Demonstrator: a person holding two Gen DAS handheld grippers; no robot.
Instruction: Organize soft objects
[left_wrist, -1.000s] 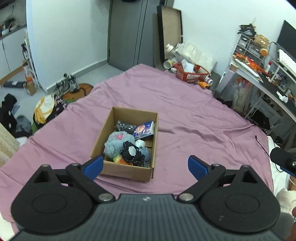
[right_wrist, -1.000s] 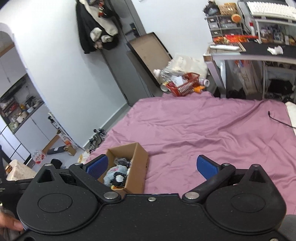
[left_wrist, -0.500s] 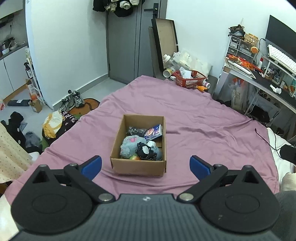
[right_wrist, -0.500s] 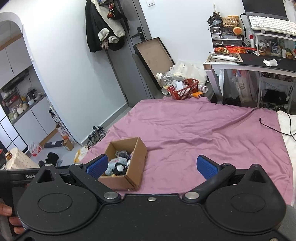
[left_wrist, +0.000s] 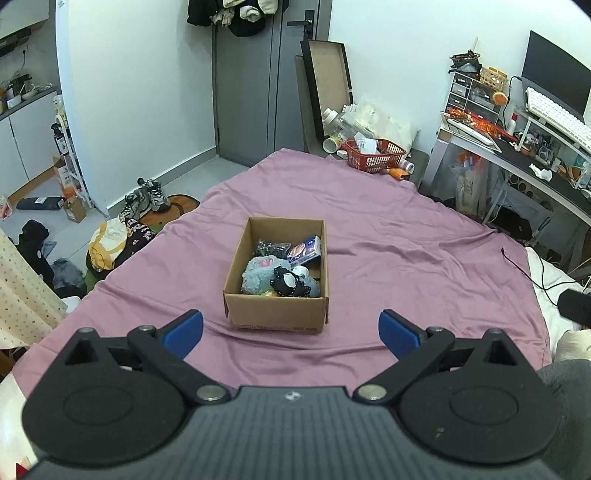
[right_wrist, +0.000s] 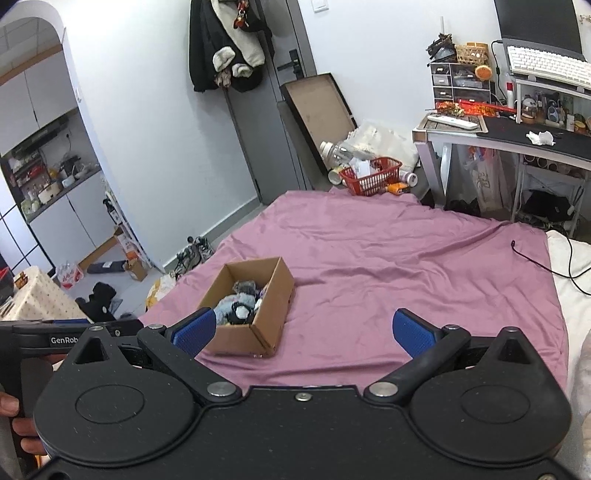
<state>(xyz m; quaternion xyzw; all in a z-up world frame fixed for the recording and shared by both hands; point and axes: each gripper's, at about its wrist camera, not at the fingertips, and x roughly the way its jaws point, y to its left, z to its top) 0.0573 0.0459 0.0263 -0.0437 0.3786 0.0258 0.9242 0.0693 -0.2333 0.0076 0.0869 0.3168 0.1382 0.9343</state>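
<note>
A cardboard box sits on the purple bedsheet. It holds soft things: a blue fluffy toy, a black-and-white plush, a tissue pack and a dark bundle. The box also shows in the right wrist view with the toys inside. My left gripper is open and empty, held back from the box's near side. My right gripper is open and empty, to the right of the box and behind it.
A red basket and bottles lie at the bed's far end. A desk with a keyboard stands at right. A black cable lies at the bed's right edge. Shoes and bags lie on the floor at left.
Both grippers have pulled back and up from the box, which now looks smaller and farther off. More of the room shows. Both stay open.
</note>
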